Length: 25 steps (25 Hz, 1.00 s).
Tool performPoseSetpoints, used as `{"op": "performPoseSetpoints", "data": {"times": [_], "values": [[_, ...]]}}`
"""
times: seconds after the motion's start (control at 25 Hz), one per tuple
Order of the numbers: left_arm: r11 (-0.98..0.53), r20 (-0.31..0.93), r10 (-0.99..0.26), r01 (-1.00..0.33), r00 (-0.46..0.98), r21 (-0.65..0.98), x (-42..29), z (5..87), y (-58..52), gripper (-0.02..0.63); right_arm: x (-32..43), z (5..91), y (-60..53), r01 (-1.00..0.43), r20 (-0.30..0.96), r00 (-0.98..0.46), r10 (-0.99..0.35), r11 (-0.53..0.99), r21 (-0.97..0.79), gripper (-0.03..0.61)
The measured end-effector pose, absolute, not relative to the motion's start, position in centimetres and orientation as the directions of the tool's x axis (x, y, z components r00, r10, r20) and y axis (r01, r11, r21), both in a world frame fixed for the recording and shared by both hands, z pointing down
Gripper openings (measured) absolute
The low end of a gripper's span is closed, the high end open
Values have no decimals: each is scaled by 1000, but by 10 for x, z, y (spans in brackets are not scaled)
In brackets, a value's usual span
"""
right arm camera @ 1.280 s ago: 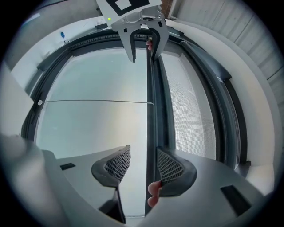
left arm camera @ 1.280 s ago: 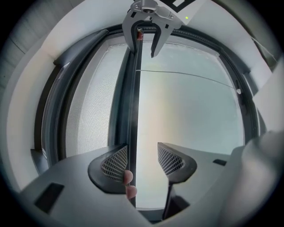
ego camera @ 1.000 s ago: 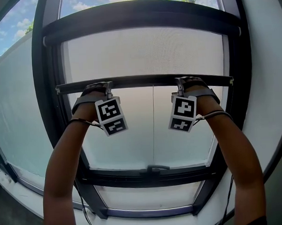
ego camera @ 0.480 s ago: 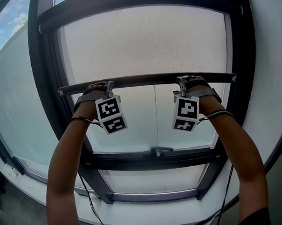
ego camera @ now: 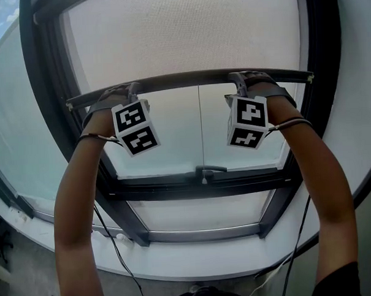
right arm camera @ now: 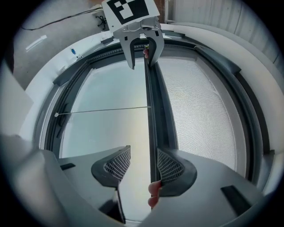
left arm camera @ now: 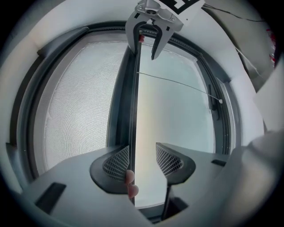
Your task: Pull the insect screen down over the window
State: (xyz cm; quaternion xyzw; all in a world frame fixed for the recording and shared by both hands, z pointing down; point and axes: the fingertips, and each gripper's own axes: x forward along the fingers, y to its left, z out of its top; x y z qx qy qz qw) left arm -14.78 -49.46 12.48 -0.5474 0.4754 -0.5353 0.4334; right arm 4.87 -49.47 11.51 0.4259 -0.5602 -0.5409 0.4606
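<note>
Jaws of your left gripper (left arm camera: pixel 142 154), just narrowed, and right gripper (right arm camera: pixel 143 155) stood apart astride the slim dark metal pull bar (ego camera: pixel 188 79); the grey mesh insect screen (ego camera: pixel 186 34) hung partway down the dark-framed glass window (ego camera: pixel 199 188), so you needed even, level pulling

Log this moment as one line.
insect screen: partway down | pull bar: above window handle | left gripper: jaws just narrowed, open astride pull bar | right gripper: open astride pull bar
</note>
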Motion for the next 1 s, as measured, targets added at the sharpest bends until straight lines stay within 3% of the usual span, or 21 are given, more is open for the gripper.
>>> {"op": "performPoseSetpoints", "data": {"times": [0.28,0.48,1.0], "values": [[-189,189,-982,-75,3,-979,-150,126,-493,190,46,116,-495,18,41,-194,-980,38,999,190],[-234,231,-972,-101,46,-967,-147,126,-487,190,46,115,-490,-29,126,-221,-967,136,990,190],[-286,284,-958,-34,45,-958,-146,157,-487,181,48,149,-492,57,208,-158,-965,201,978,183]]}}
